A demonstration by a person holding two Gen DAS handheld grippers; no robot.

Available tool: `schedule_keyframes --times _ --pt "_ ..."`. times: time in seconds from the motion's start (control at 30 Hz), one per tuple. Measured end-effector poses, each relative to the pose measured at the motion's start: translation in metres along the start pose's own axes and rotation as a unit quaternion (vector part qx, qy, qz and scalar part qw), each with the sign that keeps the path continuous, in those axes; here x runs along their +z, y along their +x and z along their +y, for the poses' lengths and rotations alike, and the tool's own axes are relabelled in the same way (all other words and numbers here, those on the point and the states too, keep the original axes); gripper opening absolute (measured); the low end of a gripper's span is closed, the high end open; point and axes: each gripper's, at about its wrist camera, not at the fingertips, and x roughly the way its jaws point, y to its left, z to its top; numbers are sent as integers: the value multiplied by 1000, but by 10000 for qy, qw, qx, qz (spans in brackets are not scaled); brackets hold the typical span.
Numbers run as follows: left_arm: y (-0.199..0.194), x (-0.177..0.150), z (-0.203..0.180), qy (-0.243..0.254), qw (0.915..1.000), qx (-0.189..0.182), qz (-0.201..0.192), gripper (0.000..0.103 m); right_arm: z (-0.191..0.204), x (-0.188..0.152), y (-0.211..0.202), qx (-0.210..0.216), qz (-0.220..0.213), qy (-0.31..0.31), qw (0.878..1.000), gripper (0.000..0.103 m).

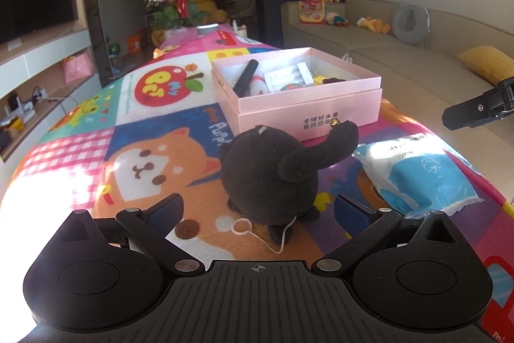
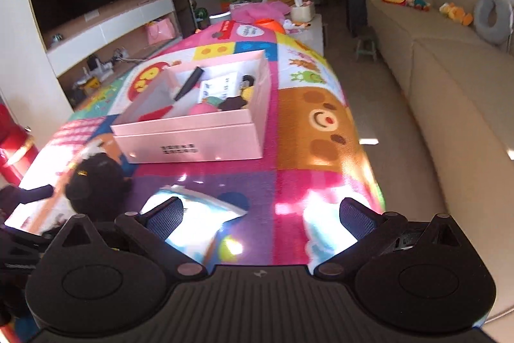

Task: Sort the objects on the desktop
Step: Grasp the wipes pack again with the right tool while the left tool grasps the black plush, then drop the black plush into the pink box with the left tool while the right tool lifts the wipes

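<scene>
In the left wrist view, the left gripper (image 1: 257,209) is wide open with a black round plush toy (image 1: 276,172) standing between its fingers, ungripped, just before an open pink cardboard box (image 1: 308,114) holding a black pen (image 1: 245,76), white cartons and small toys. In the right wrist view, the right gripper (image 2: 261,214) is also wide open and holds nothing, above a white and blue plastic pack (image 2: 196,217), with the box farther ahead on the colourful cartoon cloth (image 2: 318,130).

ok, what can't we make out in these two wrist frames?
- Plush toy: left wrist view shows only its back, face hidden; blurred in the right wrist view.
- Pink box: near wall hides part of its contents in both views.
- Wipes pack: glare washes out its label; right gripper covers it in the right view.
- Left gripper: open, not yet touching the toy.
</scene>
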Motion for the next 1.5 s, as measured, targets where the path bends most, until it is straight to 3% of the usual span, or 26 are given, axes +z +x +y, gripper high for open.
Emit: schedule_keyframes --times 0.1,0.2,0.27,0.33,0.4,0.53,0.77,0.8,0.87,1.1,1.27,1.37,1.5 --pt "0 0 -1 -22 10000 56 23 102 19 -1 12 484 306 163 9982 103" --pt "1 3 -1 -112 9994 290 117 102 46 -5 35 300 437 -98 9985 99" --pt "1 6 -1 -134 9992 356 120 102 62 -12 48 -44 438 -402 9982 88" --pt "3 10 -4 -117 9992 369 115 103 73 -17 53 -169 427 -638 9969 67" --pt "6 14 -9 -72 9994 320 110 103 77 -20 57 -163 473 -822 9954 59" --pt "17 24 -24 19 9999 167 22 103 74 -24 51 -233 389 -921 9947 59" --pt "43 31 -26 -78 9993 321 154 101 64 -28 43 -262 316 -931 9948 58" --pt "43 31 -25 -92 9993 336 168 98 64 -28 42 -253 311 -930 9949 58" --pt "44 30 -25 -90 9989 401 206 74 64 -29 42 -239 303 -924 9950 58" --pt "25 26 -19 -79 9992 380 108 71 65 -29 38 -17 464 -926 9946 56" --pt "-16 45 -24 178 9987 183 -447 71 58 -19 19 476 693 -846 9929 54" --pt "-27 78 -28 421 9934 264 -1029 71 53 8 -8 503 250 -815 9951 54" --pt "-6 121 -29 467 9863 188 -1571 72 46 53 -44 552 -526 -634 9951 54"
